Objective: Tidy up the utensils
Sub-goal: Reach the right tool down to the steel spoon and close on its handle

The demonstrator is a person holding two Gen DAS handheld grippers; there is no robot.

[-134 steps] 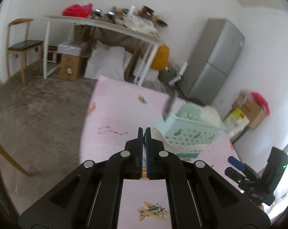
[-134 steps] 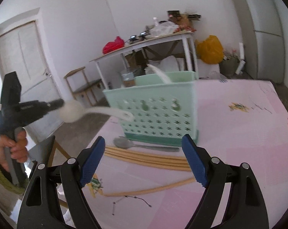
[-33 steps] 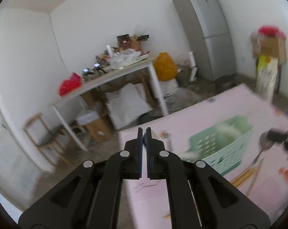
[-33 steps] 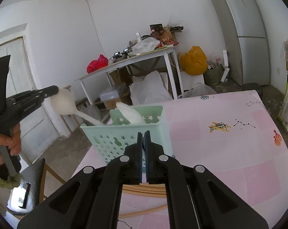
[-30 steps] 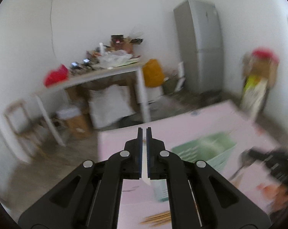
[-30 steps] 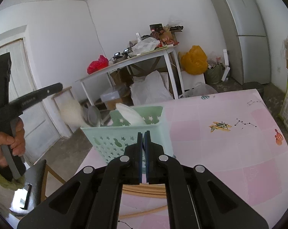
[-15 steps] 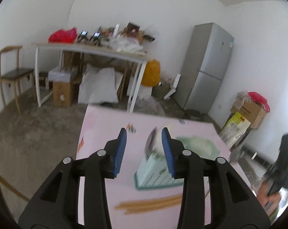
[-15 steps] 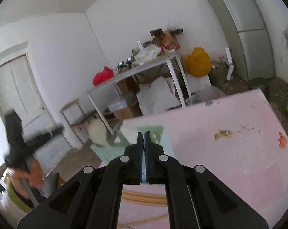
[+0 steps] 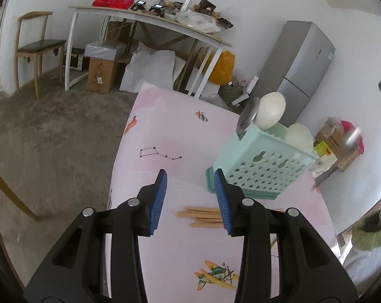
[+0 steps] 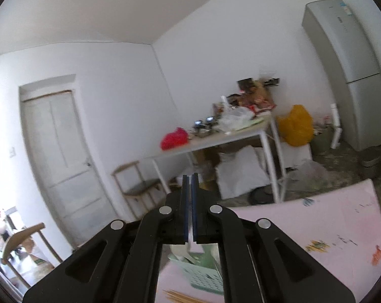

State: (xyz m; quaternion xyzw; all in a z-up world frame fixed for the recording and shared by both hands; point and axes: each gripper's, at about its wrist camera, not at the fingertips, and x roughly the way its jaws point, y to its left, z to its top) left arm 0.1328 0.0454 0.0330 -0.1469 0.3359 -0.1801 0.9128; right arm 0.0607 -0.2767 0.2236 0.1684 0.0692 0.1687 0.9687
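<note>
A mint green perforated basket [image 9: 262, 168] stands on the pink table [image 9: 165, 136] and holds a white spoon [image 9: 270, 111], a metal spoon [image 9: 247, 117] and another white utensil [image 9: 300, 136]. Several wooden chopsticks [image 9: 203, 217] lie in front of it. My left gripper [image 9: 190, 199] is open and empty above the table, just left of the basket. My right gripper [image 10: 189, 209] is raised high and shut on a thin white handle [image 10: 191, 240]. The basket [image 10: 203, 270] and chopsticks [image 10: 177, 296] show below it.
A white work table [image 9: 150, 22] piled with clutter, a wooden chair [image 9: 38, 43], boxes and bags stand behind. A grey fridge [image 9: 299, 75] is at the right. The person's right arm [image 9: 377, 229] shows at the right edge.
My left gripper has opened wider and dropped toward the table beside the basket; the white spoon now stands in the basket. My right gripper has lifted and tilted upward, still shut.
</note>
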